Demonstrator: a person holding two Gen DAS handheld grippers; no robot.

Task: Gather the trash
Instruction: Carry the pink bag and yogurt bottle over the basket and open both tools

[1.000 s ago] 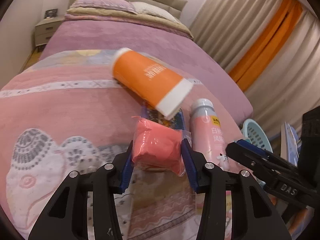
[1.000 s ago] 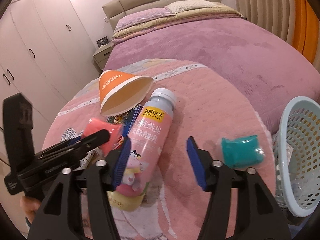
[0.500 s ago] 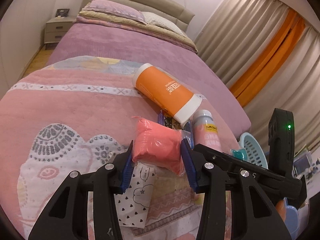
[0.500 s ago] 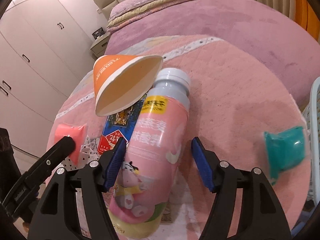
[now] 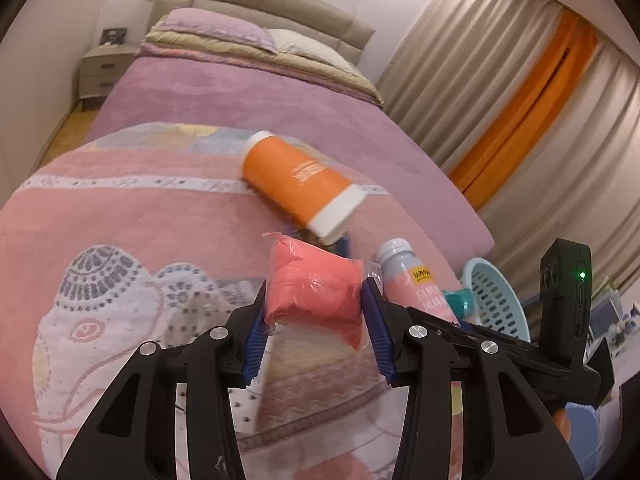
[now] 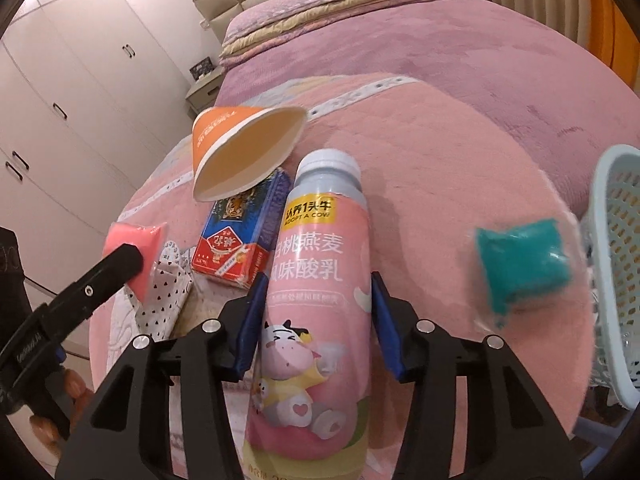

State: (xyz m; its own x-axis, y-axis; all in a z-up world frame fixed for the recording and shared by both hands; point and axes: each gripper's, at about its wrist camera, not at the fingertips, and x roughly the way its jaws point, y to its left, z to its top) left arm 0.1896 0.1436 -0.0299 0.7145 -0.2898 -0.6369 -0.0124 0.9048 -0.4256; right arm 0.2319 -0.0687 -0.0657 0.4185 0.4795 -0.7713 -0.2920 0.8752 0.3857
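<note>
My left gripper is shut on a pink plastic packet and holds it above the pink quilt; the packet also shows in the right wrist view. My right gripper straddles a pink yogurt bottle lying on the quilt, with the blue pads close to both sides of it; I cannot tell whether they touch. The bottle also shows in the left wrist view. An orange paper cup lies on its side beside a red and blue carton. A teal packet lies near the basket.
A light blue plastic basket stands at the bed's right edge. A white dotted paper lies under the left gripper. Pillows and a headboard are at the far end, curtains on the right, wardrobes on the left.
My right gripper has moved forward over the yogurt bottle so its pads now flank it closely. My left gripper has lifted a little with the pink packet.
</note>
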